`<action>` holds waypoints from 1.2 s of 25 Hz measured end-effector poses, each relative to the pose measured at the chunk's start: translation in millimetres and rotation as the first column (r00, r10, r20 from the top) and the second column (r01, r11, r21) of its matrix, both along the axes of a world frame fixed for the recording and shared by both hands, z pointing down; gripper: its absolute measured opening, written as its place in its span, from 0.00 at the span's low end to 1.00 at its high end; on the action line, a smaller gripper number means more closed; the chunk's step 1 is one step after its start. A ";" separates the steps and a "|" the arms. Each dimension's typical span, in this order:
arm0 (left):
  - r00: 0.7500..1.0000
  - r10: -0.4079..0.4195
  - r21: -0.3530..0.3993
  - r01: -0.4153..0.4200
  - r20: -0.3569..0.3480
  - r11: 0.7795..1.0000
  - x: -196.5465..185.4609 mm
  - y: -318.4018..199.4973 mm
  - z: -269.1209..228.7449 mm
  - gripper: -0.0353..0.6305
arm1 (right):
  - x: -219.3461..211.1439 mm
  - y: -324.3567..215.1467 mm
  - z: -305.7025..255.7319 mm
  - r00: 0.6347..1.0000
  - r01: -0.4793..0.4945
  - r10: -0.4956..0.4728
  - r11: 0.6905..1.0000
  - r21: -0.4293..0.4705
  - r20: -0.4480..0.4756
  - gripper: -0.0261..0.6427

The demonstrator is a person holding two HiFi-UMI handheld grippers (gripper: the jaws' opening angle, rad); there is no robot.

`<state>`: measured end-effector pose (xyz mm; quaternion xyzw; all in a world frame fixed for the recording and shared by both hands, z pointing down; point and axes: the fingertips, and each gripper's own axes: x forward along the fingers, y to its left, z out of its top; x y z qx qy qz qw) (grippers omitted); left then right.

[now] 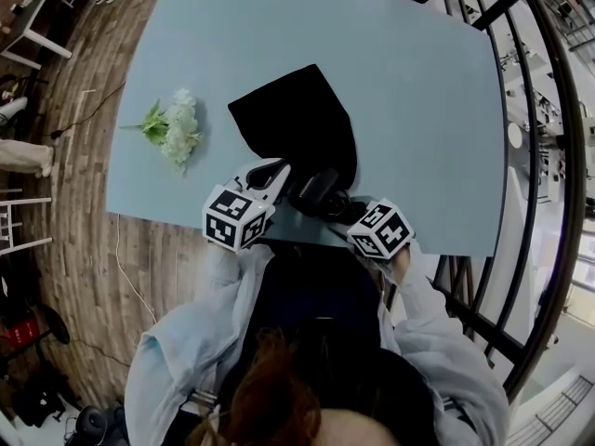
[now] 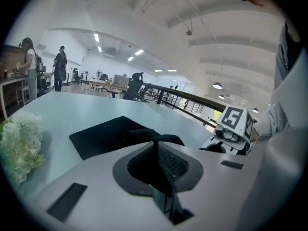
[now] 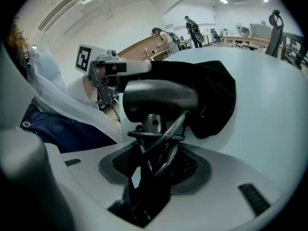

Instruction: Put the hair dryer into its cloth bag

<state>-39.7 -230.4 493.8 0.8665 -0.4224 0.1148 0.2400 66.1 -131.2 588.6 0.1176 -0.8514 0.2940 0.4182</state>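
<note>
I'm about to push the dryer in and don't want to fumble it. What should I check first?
1. Left tool pinching the cloth bag: ok, jaws closed on its black near edge.
2. Right tool holding the hair dryer: ok, clamped on the handle.
3. Cord under control: ok, coiled at the handle, between the jaws.
4. Dryer at the bag's near end: ok, the barrel sits right against the fabric.
5. Bag mouth open wide enough: cannot tell, the opening is hidden.
6. Flowers out of the way: ok, lying apart from the bag on the table.
</note>
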 end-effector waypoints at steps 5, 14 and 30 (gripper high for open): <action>0.997 0.056 0.031 -0.054 -0.061 0.998 9.9 16.8 -18.9 0.11 | -3.0 -2.9 -3.8 0.998 -0.044 0.045 0.998 -0.033 0.048 0.33; 0.969 0.240 0.028 -0.239 -0.054 0.971 40.8 59.2 -35.1 0.10 | -1.7 -23.4 -27.5 0.959 -0.244 0.253 0.966 -0.081 0.127 0.33; 0.889 0.456 0.111 -0.448 -0.053 0.887 85.9 86.5 -59.8 0.09 | -27.6 -58.8 -87.2 0.497 -0.430 0.739 0.665 -0.611 0.454 0.33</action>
